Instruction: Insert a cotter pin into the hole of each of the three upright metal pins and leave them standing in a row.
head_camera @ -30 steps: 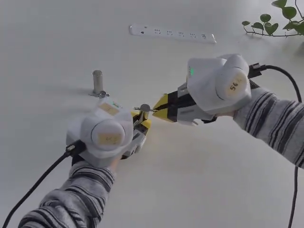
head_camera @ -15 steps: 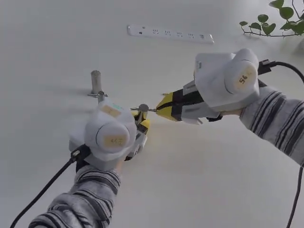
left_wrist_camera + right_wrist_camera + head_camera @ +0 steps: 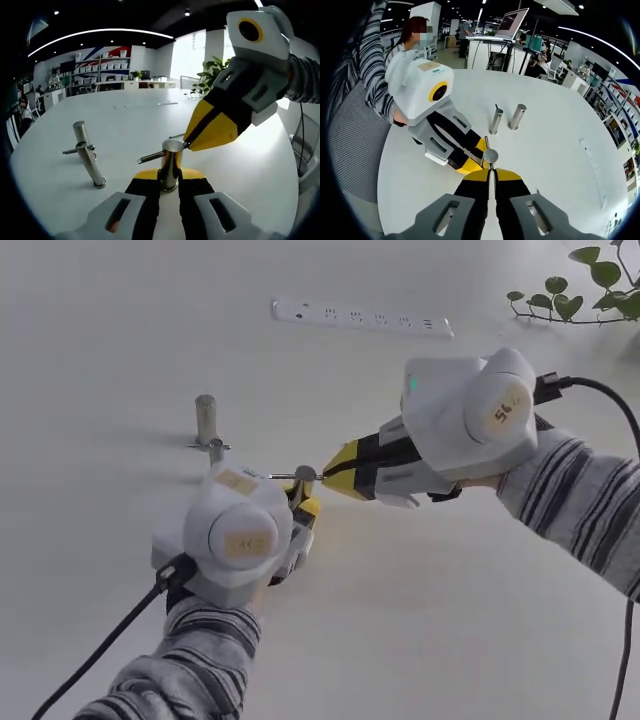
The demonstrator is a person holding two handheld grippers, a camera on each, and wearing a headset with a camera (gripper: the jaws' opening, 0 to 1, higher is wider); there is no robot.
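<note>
My left gripper (image 3: 303, 502) is shut on an upright metal pin (image 3: 305, 478), gripped low on its shaft (image 3: 170, 167) between the yellow-tipped jaws (image 3: 169, 177). A cotter pin (image 3: 151, 157) passes through the hole near that pin's top and sticks out on the far side. My right gripper (image 3: 328, 473) comes in from the right, shut on the cotter pin's near end right at the pin head (image 3: 491, 155). Two more metal pins stand to the left: a plain one (image 3: 206, 417) and one (image 3: 216, 450) with a cotter pin (image 3: 75, 149) across it.
A white power strip (image 3: 360, 317) lies at the back of the white table (image 3: 420, 620). Plant leaves (image 3: 585, 285) hang in at the back right. Cables trail from both grippers.
The grippers stay together at the held pin. The right gripper has eased slightly left, with the cotter pin a little further through the hole. The head view has shifted a little.
</note>
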